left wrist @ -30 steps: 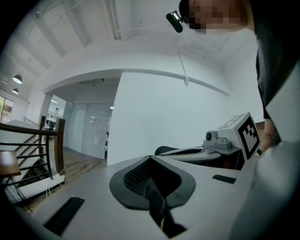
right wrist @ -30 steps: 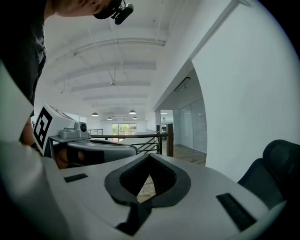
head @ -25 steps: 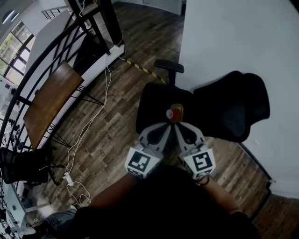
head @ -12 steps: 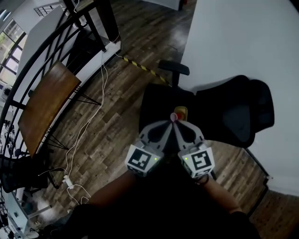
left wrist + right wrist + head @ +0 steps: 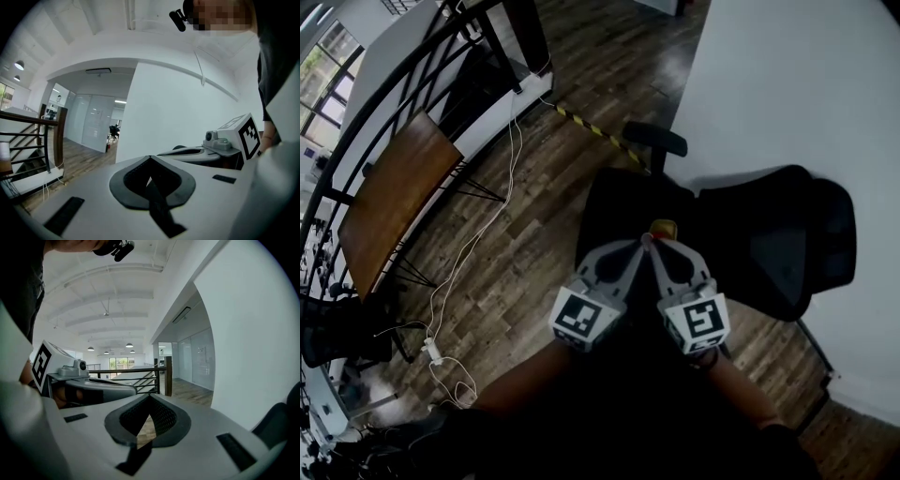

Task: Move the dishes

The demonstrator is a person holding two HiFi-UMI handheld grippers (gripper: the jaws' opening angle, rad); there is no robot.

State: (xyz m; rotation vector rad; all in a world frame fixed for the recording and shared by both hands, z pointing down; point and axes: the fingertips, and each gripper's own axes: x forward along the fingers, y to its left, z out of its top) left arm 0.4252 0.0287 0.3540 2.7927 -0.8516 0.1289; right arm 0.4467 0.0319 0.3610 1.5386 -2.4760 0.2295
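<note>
Yellow-and-red small item (image 5: 661, 228) just past the tips of both grippers, over the seat of a black office chair (image 5: 750, 234); too small in the head view to tell whether a dish, and not visible in either gripper view.

Left gripper (image 5: 641, 243) and right gripper (image 5: 655, 243) held side by side, tips converging to near contact, marker cubes (image 5: 584, 321) nearest the body. Left gripper view: pads brought together at the tip, nothing between them, only the dark teardrop opening behind. Right gripper view: pads likewise meeting at the tip, nothing clamped, a sliver of floor visible through the opening. Each gripper also in sight at the edge of the other's view.

Forearms (image 5: 534, 380) reaching forward from the lower edge, one behind each cube.

Chair set against a white wall (image 5: 787, 84), backrest toward the right, one armrest (image 5: 654, 139) projecting toward the top.

Dark wood-plank floor (image 5: 534, 253) beneath and to the left. Yellow-and-black striped strip (image 5: 591, 141) on the floor beyond the chair. White cables (image 5: 478, 244) trailing down the planks to a white power strip (image 5: 431, 352).

Further left, a brown wooden tabletop (image 5: 389, 202) on thin black legs, beside a curved black railing (image 5: 403, 84). Windows (image 5: 319, 47) at the far upper left.
</note>
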